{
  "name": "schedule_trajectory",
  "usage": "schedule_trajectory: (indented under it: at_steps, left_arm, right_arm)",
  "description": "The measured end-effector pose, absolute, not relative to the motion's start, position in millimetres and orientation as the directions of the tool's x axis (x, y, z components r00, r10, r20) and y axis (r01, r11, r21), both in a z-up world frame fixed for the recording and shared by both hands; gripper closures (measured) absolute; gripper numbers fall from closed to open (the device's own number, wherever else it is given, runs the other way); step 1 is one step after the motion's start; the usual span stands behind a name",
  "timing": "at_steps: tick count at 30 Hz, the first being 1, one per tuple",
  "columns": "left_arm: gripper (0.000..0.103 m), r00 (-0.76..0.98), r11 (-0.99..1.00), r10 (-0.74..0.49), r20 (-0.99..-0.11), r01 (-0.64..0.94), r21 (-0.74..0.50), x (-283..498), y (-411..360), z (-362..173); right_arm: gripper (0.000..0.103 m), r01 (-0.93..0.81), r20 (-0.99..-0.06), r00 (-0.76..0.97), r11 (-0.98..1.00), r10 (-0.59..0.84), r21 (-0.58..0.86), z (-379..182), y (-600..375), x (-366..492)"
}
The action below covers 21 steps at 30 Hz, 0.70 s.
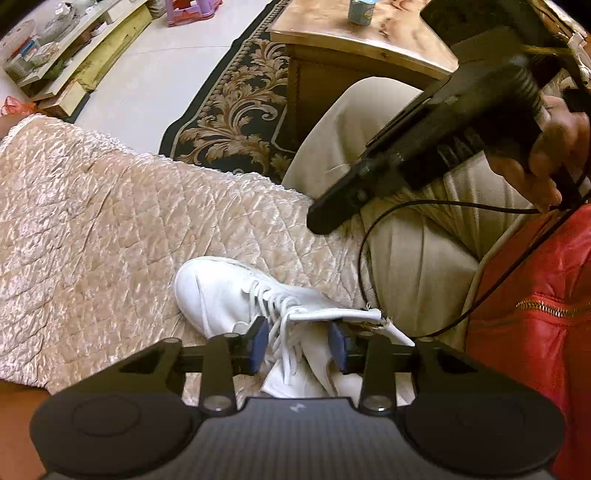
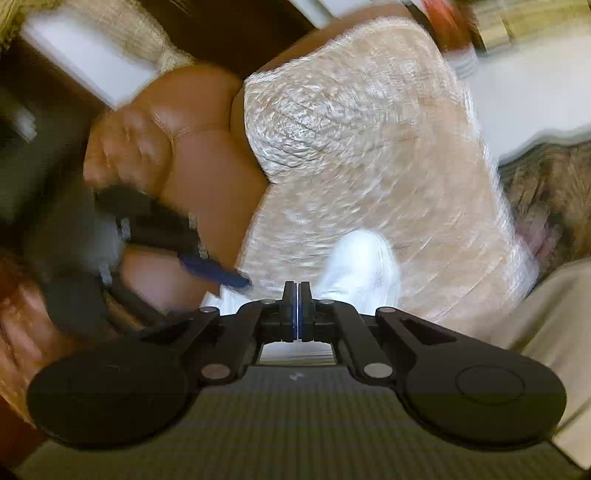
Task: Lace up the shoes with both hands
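Between parted pads of left gripper (image 1: 300, 345): white laces (image 1: 275, 317), loose over shoe (image 1: 236, 295) on quilted sofa cover (image 1: 92, 206). Right gripper (image 2: 297, 310): pads pressed together, nothing visibly held, raised beside. Step, judged: taking hold of a lace strand. Next: pads closing on one strand only.

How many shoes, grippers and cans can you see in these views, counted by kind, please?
White shoe: 1
Grippers: 2, the left gripper open astride the shoe's laces, the right gripper shut
Can on the wooden table: 1
Total: 4
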State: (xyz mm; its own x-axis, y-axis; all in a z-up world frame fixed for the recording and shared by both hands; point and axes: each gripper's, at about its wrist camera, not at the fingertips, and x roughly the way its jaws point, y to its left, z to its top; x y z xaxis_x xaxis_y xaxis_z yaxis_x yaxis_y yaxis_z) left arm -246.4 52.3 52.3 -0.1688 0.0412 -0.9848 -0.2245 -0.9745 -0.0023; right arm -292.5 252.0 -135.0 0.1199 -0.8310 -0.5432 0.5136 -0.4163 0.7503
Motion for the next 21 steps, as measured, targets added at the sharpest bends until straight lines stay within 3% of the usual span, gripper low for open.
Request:
schedule_trajectory:
  at_steps: [2, 5, 11, 15, 21]
  left_arm:
    - [0.047, -0.178, -0.982, 0.052, -0.983, -0.190, -0.017, -242.5, 43.5, 56.3]
    - [0.046, -0.235, -0.996, 0.084, -0.968, -0.046, -0.075, -237.4, 7.6, 57.6]
    - [0.044, -0.371, -0.959, 0.039, -0.928, 0.245, -0.139, -223.9, -77.4, 38.4]
    - [0.049, -0.296, -0.895, -0.030, -0.955, 0.433, -0.106, -216.6, -107.3, -41.7]
    - [0.056, -0.278, -0.869, -0.082, -0.957, 0.491, -0.068, -218.8, -93.2, -114.3]
  right_arm:
    - [0.088, 0.417, -0.513, 0.141, -0.419, -0.847, 0.807, -147.0, 256.2, -299.9]
    - [0.068, 0.343, -0.518, 0.155, -0.446, -0.841, 0.827, -162.0, 259.4, -302.5]
    - [0.063, 0.232, -0.507, 0.175, -0.465, -0.844, 0.854, -185.8, 264.6, -306.5]
    - [0.063, 0.206, -0.510, 0.164, -0.477, -0.844, 0.855, -190.3, 272.0, -307.8]
    - [0.062, 0.152, -0.533, 0.135, -0.514, -0.835, 0.844, -197.8, 281.9, -314.9]
